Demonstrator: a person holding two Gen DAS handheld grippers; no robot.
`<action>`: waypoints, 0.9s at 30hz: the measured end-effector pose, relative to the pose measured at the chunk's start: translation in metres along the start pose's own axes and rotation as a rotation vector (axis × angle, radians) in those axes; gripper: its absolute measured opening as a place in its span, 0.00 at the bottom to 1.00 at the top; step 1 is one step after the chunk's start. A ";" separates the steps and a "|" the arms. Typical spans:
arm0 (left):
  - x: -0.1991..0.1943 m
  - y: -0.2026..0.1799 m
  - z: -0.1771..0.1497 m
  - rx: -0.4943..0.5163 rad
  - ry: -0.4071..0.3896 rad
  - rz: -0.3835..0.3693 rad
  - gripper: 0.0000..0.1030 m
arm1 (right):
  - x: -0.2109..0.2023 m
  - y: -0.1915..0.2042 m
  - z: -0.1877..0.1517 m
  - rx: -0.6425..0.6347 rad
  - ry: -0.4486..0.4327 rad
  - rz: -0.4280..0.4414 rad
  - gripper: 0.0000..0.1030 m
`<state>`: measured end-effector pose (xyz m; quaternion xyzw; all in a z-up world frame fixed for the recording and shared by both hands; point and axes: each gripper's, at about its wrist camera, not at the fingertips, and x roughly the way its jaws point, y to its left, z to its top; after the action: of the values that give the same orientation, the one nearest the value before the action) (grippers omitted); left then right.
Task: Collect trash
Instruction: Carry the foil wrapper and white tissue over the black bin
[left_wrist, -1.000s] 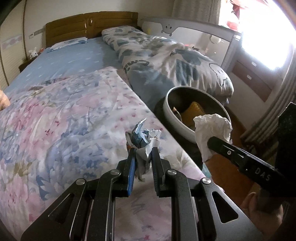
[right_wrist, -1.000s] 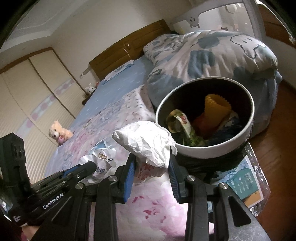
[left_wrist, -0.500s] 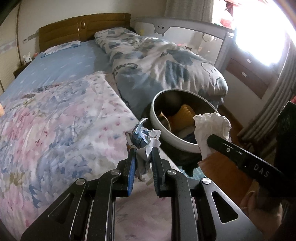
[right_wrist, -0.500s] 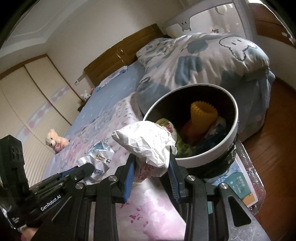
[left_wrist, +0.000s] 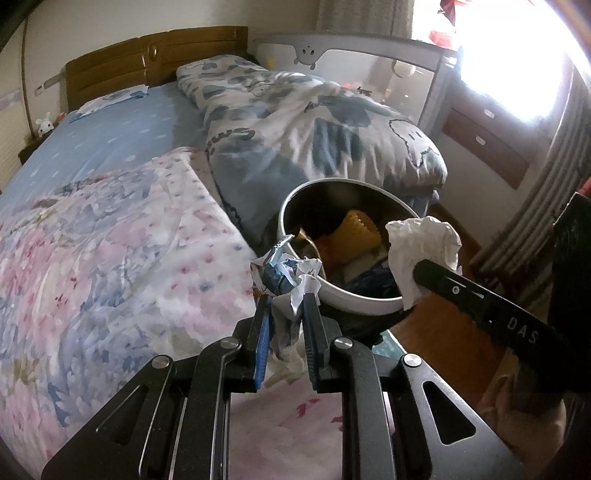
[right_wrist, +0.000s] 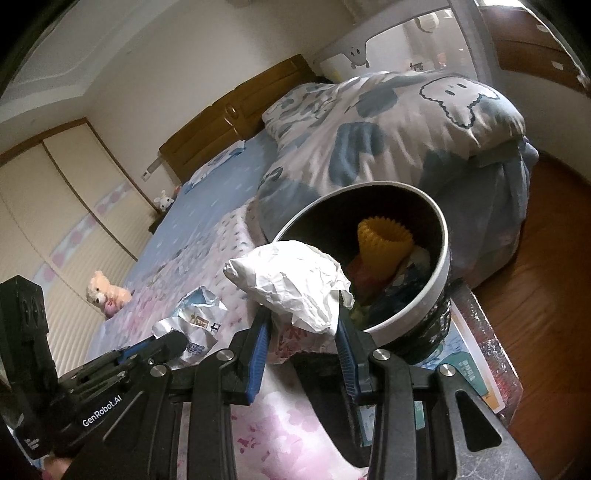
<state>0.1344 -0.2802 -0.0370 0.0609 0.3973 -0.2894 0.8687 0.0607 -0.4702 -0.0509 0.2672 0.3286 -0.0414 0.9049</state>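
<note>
Left gripper (left_wrist: 286, 306) clamps a blue-white crumpled wrapper (left_wrist: 282, 275) just short of the bin rim. Right gripper (right_wrist: 303, 325) clamps a white paper wad (right_wrist: 291, 282) at the near rim. Trash bin (right_wrist: 441, 266) holds a yellow fluted cup (right_wrist: 384, 240) and mixed scraps, and stands beside the bed edge. Floral quilt (left_wrist: 110, 258) lies left of the bin, a ghost-print duvet (right_wrist: 388, 122) behind it, wood floor (right_wrist: 546, 295) to its right.
</note>
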 end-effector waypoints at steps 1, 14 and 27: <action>0.001 -0.001 0.001 0.002 0.000 -0.001 0.15 | 0.000 -0.001 0.001 0.001 -0.002 -0.001 0.34; 0.008 -0.018 0.014 0.033 -0.003 -0.013 0.15 | 0.003 -0.012 0.017 -0.001 -0.012 -0.019 0.34; 0.018 -0.029 0.031 0.059 -0.011 -0.012 0.15 | 0.012 -0.023 0.031 -0.001 -0.008 -0.033 0.34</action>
<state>0.1482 -0.3226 -0.0257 0.0828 0.3841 -0.3064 0.8670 0.0816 -0.5046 -0.0489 0.2612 0.3296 -0.0572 0.9055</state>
